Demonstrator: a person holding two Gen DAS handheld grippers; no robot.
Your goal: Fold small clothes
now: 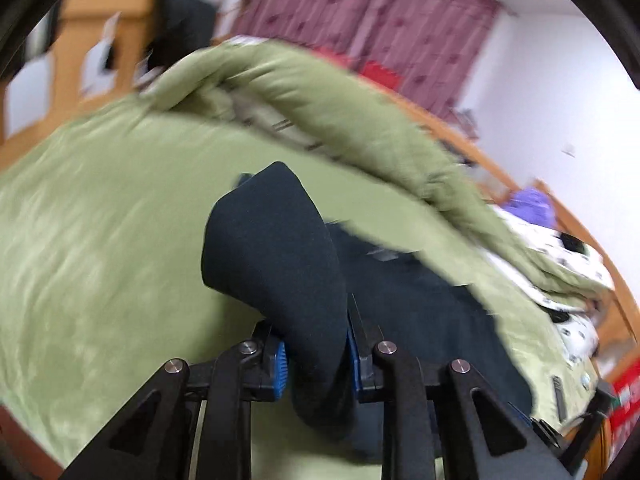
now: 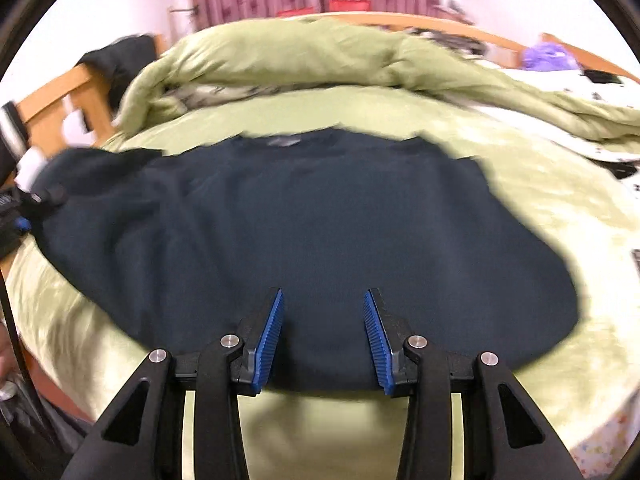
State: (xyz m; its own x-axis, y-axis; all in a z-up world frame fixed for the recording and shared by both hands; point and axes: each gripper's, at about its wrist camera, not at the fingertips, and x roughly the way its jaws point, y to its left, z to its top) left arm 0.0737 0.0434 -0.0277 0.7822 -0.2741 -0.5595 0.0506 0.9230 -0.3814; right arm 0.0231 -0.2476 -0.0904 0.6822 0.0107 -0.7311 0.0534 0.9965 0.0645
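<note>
Left gripper (image 1: 316, 354) clamping dark shirt (image 1: 276, 240).

1 dark shirt (image 2: 320, 232), 2 grippers (image 1: 316, 356) (image 2: 323, 336), 1 green quilt (image 2: 304, 52).

Bunched duvet (image 2: 304, 52) blocks far side beyond shirt (image 2: 320, 220); bare sheet (image 2: 560, 208) right.

Bright even indoor light, heavy motion blur, fisheye-warped edges.
</note>
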